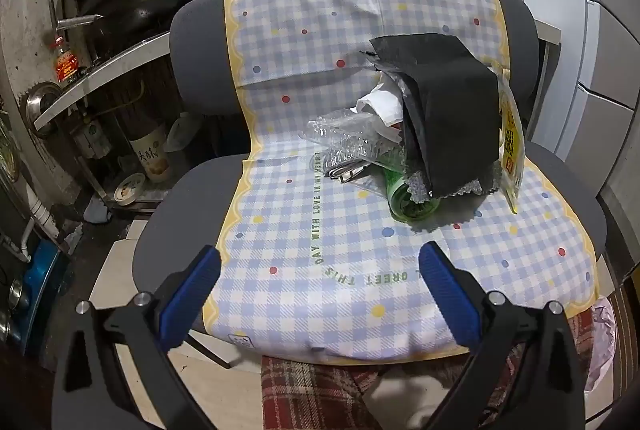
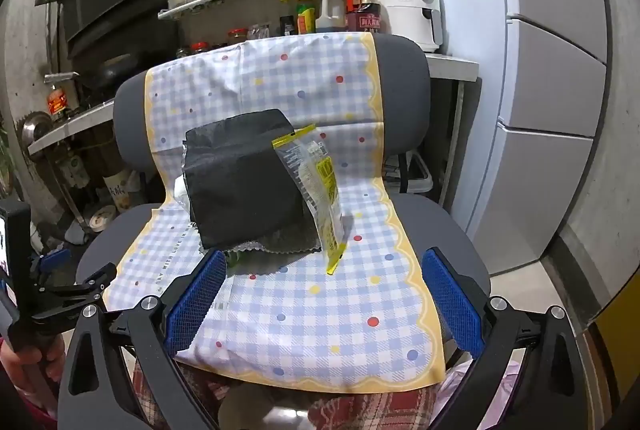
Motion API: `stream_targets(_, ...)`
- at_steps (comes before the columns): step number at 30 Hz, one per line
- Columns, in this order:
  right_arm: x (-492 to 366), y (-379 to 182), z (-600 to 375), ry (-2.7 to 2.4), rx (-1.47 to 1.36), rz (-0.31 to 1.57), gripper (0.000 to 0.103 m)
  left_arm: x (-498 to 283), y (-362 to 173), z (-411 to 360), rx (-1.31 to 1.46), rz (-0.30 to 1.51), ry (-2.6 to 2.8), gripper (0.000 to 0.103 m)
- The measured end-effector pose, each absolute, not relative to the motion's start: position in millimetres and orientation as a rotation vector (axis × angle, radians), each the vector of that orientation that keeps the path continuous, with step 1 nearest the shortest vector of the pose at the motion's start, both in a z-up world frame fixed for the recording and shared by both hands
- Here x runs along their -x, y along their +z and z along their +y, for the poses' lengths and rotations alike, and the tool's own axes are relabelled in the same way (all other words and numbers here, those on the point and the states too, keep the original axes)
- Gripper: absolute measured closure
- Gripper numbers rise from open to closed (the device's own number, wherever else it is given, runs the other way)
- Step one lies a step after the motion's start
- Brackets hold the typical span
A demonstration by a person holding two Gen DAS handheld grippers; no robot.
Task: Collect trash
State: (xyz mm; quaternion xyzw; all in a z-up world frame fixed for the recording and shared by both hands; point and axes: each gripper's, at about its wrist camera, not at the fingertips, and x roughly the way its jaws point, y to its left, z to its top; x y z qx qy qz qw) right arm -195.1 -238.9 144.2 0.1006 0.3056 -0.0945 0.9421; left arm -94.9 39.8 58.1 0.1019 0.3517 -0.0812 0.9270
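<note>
Approach step: left tool (image 1: pixel 320 262) and right tool (image 2: pixel 324 270) both spread, empty. Next: grasp black cloth (image 2: pixel 244 181) topping trash pile (image 1: pixel 360 145), centre frame.

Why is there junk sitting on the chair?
That is the odd part: a heap of trash sits on the chair seat. A black cloth drapes over it, a green bottle lies sideways, and a yellow wrapper leans crookedly.

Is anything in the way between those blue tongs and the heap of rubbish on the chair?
Nothing visible. Only bare checked cloth lies between both open tongs, left and right, and the rubbish heap.
</note>
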Motion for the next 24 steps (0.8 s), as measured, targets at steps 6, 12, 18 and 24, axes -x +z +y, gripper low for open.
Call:
stream_targets(6,192,142,-244,-0.186,-0.207,0.635,0.006,93,57,37,-0.217,0.726,-0.164,0.007)
stream_targets(12,188,133,-244,-0.185,-0.213,0.624,0.006,91,58,34,-0.228,0.721,-0.146,0.007)
stream_targets(18,181,132,-251,-0.155,-0.22,0.644,0.006,96,61,36,-0.222,0.725,-0.111,0.007)
stream_targets(24,183,133,-256,-0.14,-0.217,0.618,0.006,104,66,33,-0.232,0.726,-0.095,0.007)
